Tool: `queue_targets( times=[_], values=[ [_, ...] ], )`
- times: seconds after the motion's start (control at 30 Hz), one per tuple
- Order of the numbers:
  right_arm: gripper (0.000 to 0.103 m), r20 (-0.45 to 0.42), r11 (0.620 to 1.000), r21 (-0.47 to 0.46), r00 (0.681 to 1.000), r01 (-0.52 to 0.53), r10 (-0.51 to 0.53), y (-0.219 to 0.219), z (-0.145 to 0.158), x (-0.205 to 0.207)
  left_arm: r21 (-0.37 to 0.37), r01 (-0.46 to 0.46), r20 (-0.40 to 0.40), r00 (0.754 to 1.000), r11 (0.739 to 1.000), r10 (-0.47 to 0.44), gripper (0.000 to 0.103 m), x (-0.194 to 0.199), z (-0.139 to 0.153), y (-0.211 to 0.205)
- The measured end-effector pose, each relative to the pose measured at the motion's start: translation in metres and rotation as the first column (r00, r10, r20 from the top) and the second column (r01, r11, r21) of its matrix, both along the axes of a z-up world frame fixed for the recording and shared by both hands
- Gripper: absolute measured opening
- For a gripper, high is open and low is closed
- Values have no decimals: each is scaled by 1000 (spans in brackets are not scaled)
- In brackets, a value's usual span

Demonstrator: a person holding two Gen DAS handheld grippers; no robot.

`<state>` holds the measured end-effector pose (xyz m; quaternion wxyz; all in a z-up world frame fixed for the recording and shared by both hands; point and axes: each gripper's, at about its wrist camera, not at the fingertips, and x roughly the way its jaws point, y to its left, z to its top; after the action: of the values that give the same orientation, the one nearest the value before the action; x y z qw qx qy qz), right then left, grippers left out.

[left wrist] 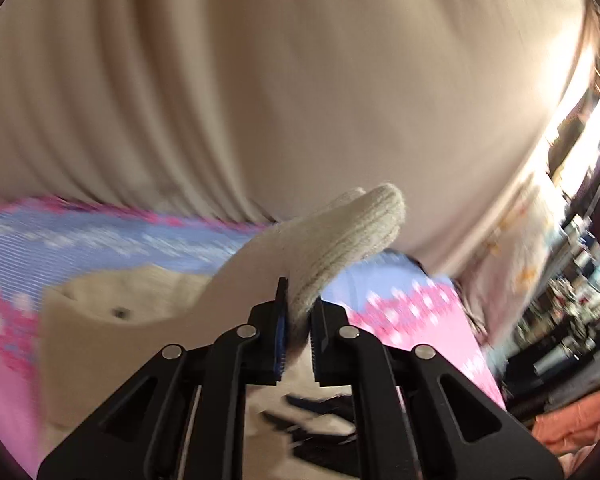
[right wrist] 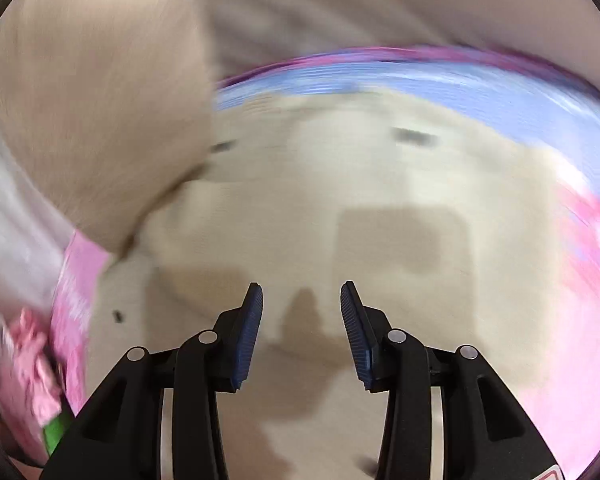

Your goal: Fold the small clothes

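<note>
A cream garment (right wrist: 340,208) lies spread on a pink and blue patterned mat (right wrist: 480,80). My left gripper (left wrist: 300,316) is shut on the garment's ribbed knit cuff (left wrist: 348,232) and holds it lifted above the mat (left wrist: 100,236); the rest of the garment (left wrist: 112,320) trails down to the left. In the right wrist view the lifted sleeve (right wrist: 100,100) hangs at the upper left. My right gripper (right wrist: 302,320) is open and empty just above the flat part of the garment. Both views are blurred by motion.
A beige curtain (left wrist: 280,80) hangs behind the mat. An orange cloth (left wrist: 572,420) lies at the lower right of the left wrist view, beside dark clutter. A pink patterned cloth (right wrist: 32,368) and a green item (right wrist: 56,432) lie at the lower left of the right wrist view.
</note>
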<state>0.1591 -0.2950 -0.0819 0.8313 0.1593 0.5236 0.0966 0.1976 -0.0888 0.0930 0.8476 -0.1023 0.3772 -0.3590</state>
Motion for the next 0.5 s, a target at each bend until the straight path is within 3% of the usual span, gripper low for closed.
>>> queue_targets(
  times=[0.03, 0.07, 0.1, 0.13, 0.23, 0.37, 0.5],
  values=[
    [41, -15, 998, -6, 998, 67, -67, -27, -1, -14, 28, 33, -22, 999, 999, -32, 21, -3, -20, -23],
    [41, -30, 994, -9, 993, 112, -113, -46, -3, -24, 78, 49, -51, 998, 996, -45, 46, -5, -39, -39],
    [41, -47, 986, -18, 985, 163, -164, -67, -5, -37, 169, 59, -103, 994, 984, -42, 64, -9, -70, -61],
    [42, -57, 979, -16, 977, 204, -204, -79, -6, -48, 234, 72, -149, 988, 970, -37, 63, -16, -99, -75],
    [42, -55, 962, 25, 961, 272, -271, -102, 1, -66, 308, 65, -227, 974, 949, 6, 63, -35, -145, -77],
    [50, -25, 964, 56, 966, 260, -259, -96, 9, -51, 333, 0, -265, 960, 943, 94, 64, -55, -159, -42],
    [51, -42, 968, 31, 968, 250, -249, -76, -3, -9, 389, -86, -231, 955, 917, 187, 72, -59, -152, 0]
  ],
)
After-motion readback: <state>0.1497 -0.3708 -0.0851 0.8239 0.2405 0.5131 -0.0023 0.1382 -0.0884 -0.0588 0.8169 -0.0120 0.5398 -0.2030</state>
